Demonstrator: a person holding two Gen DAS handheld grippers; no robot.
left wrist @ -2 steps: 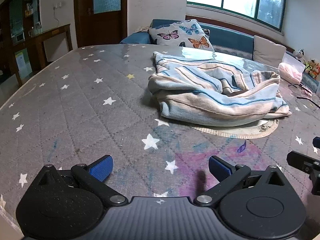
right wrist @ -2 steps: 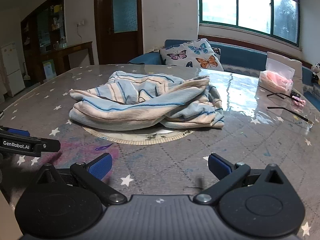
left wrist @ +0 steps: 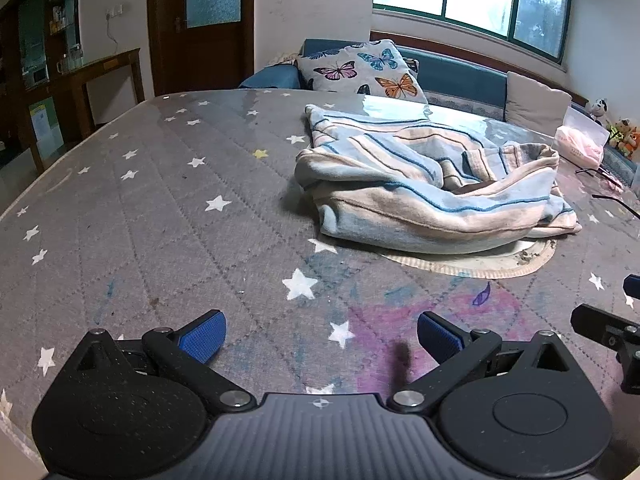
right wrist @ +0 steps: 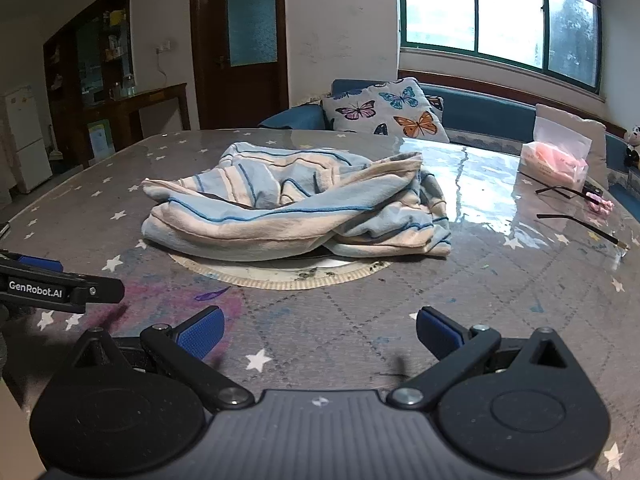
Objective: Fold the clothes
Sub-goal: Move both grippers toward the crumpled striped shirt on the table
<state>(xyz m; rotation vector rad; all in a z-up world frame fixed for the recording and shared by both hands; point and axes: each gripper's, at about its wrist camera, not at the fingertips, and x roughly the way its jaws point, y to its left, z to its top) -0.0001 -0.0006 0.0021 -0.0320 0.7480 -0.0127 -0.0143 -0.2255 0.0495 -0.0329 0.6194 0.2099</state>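
A crumpled garment (left wrist: 424, 188) with light blue and cream stripes lies in a heap on the grey star-patterned table (left wrist: 160, 216), partly over a round cream mat (left wrist: 480, 266). The same garment (right wrist: 296, 208) fills the middle of the right wrist view. My left gripper (left wrist: 320, 338) hovers open near the table's front edge, well short of the garment, with nothing between its blue pads. My right gripper (right wrist: 318, 332) is open too, empty, and just as far from the cloth. Each gripper shows at the edge of the other's view: the right one (left wrist: 608, 332), the left one (right wrist: 52, 284).
A pink tissue pack (right wrist: 556, 160) and thin black rods (right wrist: 576, 224) lie at the table's right side. Behind the table stands a blue sofa with a butterfly cushion (right wrist: 384, 114). A wooden door and a side desk (left wrist: 92, 80) are at the left.
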